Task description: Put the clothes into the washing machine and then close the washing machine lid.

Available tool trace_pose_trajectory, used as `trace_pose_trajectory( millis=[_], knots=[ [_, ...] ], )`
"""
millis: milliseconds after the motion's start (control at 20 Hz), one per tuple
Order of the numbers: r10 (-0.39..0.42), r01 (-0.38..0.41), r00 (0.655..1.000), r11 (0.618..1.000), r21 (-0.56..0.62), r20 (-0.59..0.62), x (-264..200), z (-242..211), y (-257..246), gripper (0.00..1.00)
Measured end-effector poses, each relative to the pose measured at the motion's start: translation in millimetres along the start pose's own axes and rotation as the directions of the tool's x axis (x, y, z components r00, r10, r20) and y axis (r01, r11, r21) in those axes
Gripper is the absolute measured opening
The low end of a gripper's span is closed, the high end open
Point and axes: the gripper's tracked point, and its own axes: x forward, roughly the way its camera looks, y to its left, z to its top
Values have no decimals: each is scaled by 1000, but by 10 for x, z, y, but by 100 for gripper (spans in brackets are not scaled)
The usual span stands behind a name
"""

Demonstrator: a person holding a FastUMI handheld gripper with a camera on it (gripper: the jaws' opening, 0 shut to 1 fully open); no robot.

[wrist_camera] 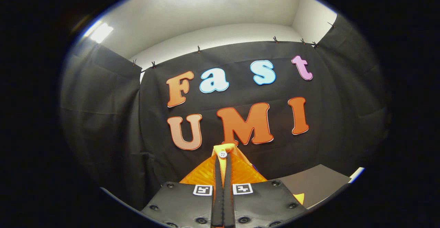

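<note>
The orange garment is pinched between the nearly closed fingers of the gripper, its buttoned fold poking up just beyond the tips (booth wall beyond them), so the pinch is best kept firm until the drum is reached.

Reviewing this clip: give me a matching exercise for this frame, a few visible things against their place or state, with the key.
Things:
1. gripper
2. orange garment
3. white button
4. grey board

Descriptions:
A. flat, low, off to the side of the fingers
B. sits at the top of the raised fabric, just beyond the fingertips
C. shut, both fingers pressing on fabric
D. pinched and lifted in front of the black cloth wall

Pairs: 1-C, 2-D, 3-B, 4-A
</note>
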Motion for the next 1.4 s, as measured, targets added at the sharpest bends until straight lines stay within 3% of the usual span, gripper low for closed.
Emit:
trace_pose_trajectory(
  millis=[500,1000,1200,1400],
  knots=[
    [88,-88,996,996,-26,-4,277,-47,760,8],
    [144,-144,989,989,16,-12,396,-229,1025,8],
    [139,-139,990,990,17,-7,489,-346,1023,8],
    [69,-70,997,997,-15,-44,568,-635,905,8]
  ],
)
